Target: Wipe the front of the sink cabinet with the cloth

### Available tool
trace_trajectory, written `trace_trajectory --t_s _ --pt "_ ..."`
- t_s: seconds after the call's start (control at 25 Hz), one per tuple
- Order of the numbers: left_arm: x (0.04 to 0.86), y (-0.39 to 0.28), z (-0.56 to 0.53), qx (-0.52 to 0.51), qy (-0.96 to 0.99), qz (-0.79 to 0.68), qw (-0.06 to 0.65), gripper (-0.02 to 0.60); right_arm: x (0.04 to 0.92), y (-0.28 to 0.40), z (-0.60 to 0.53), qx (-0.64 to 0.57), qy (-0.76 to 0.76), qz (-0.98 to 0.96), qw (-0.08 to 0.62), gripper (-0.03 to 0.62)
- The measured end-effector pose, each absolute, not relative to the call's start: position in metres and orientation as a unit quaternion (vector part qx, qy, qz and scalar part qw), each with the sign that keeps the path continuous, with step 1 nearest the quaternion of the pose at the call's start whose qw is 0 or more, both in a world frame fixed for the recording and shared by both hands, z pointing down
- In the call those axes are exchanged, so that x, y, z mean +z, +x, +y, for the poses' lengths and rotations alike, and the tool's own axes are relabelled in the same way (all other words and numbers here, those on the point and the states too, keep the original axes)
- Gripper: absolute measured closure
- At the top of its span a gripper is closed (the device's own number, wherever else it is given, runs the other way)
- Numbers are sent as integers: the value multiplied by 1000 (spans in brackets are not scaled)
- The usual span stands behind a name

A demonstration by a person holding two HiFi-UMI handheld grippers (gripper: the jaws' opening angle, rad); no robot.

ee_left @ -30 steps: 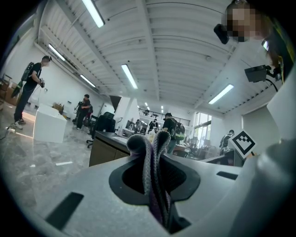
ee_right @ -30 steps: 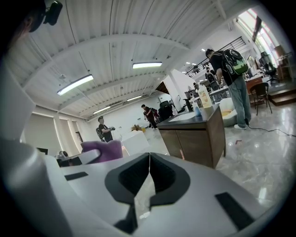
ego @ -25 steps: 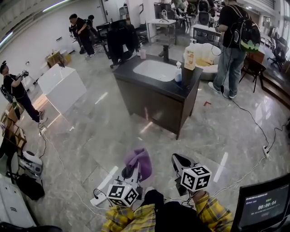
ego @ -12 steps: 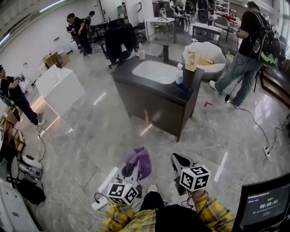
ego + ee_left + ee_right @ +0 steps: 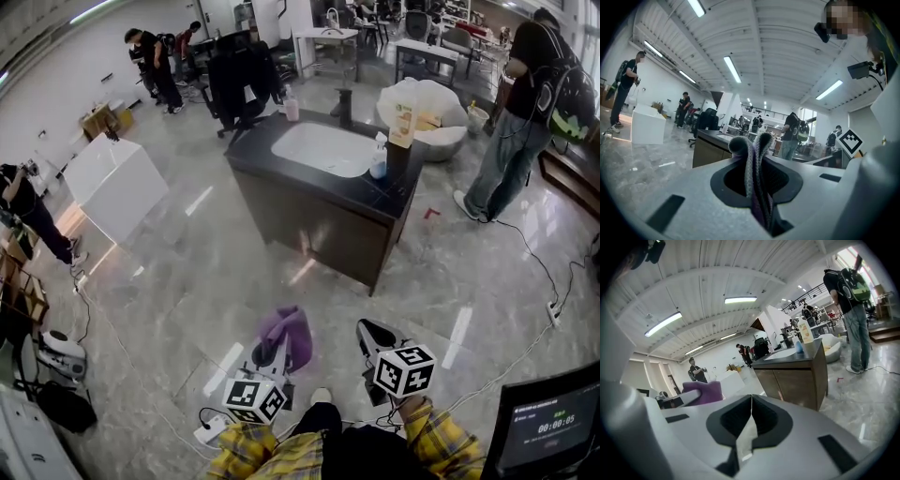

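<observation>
The sink cabinet [image 5: 314, 230] is dark brown with a black top and a white basin [image 5: 323, 148]; it stands a few steps ahead of me on the marble floor. My left gripper [image 5: 270, 354] is shut on a purple cloth [image 5: 288, 334] and held low, well short of the cabinet front. The left gripper view shows the cloth [image 5: 751, 150] pinched in the left gripper [image 5: 757, 180], with the cabinet [image 5: 708, 152] beyond. My right gripper [image 5: 370, 336] hangs beside it, shut and empty. In the right gripper view, the right gripper [image 5: 751, 401] points at the cabinet [image 5: 797, 379].
Soap bottles [image 5: 379, 156] stand on the cabinet's right end. A person with a backpack [image 5: 520, 103] stands right of it. A white box [image 5: 112, 183] is at the left. Cables [image 5: 525, 258] and a power strip [image 5: 551, 314] lie on the floor at right. A monitor [image 5: 548, 422] sits at lower right.
The cabinet has slid slightly lower and closer in the head view. The person with the backpack walked to the right. Both grippers have kept their places and grip.
</observation>
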State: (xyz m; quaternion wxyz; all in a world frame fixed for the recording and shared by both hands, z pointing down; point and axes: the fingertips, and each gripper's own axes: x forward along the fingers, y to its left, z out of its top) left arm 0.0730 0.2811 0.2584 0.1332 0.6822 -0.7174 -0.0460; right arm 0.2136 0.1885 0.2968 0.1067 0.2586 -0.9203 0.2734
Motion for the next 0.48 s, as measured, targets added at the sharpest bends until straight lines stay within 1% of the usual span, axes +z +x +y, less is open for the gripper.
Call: trace_trajectory --t_s 0.48 --pt "269 -5 229 -30 696 -705 132 540 311 148 144 282 290 -908 109 588"
